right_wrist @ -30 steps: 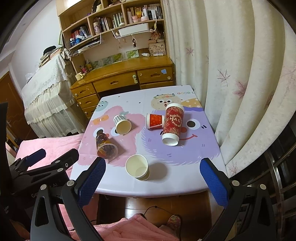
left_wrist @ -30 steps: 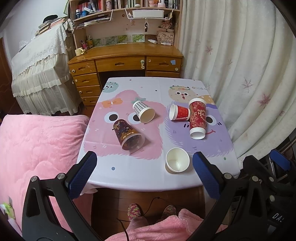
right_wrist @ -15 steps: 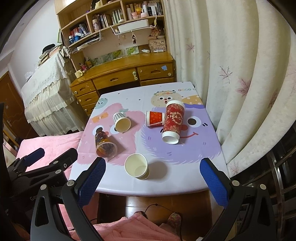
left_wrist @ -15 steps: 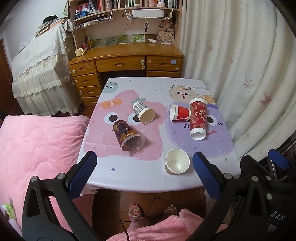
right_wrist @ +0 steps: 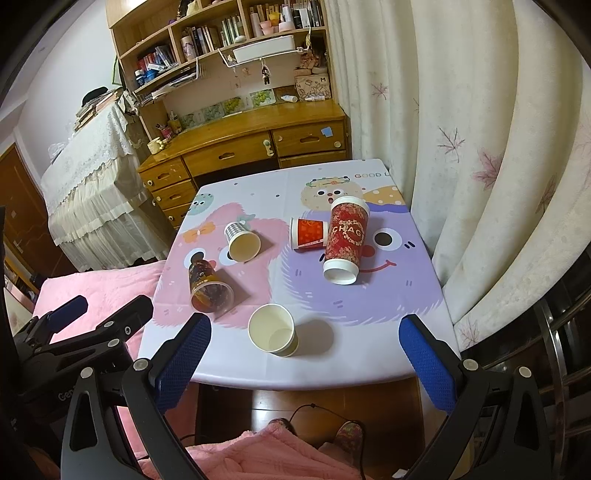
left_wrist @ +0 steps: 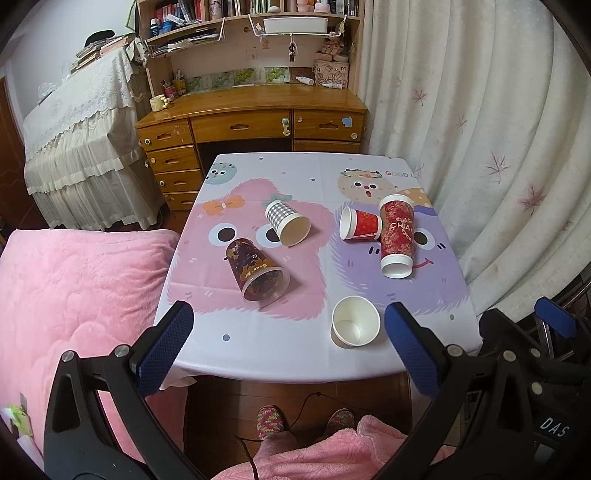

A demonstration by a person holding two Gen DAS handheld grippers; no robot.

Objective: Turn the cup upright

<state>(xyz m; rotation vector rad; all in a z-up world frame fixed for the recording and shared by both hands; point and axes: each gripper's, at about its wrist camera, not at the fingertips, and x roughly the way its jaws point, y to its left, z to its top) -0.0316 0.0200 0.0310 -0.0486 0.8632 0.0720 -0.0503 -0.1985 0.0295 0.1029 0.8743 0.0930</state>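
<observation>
Currently both the left gripper and right gripper are hovering wide open and empty short of the desk, where four cups are lying tipped beyond an upright white cup.

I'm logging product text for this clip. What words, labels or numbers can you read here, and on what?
"CHAGI", partly cut off, on the tall red cup lying on its side.
"GOOD L", cut off at the edge, on the tablecloth.
"H", "u", "M" on the box on the wooden desk.
"DAS", cut off, on the right claw body.
"Gen", cut off, on the left claw body.
Book spines on the shelves: too small to read.
</observation>
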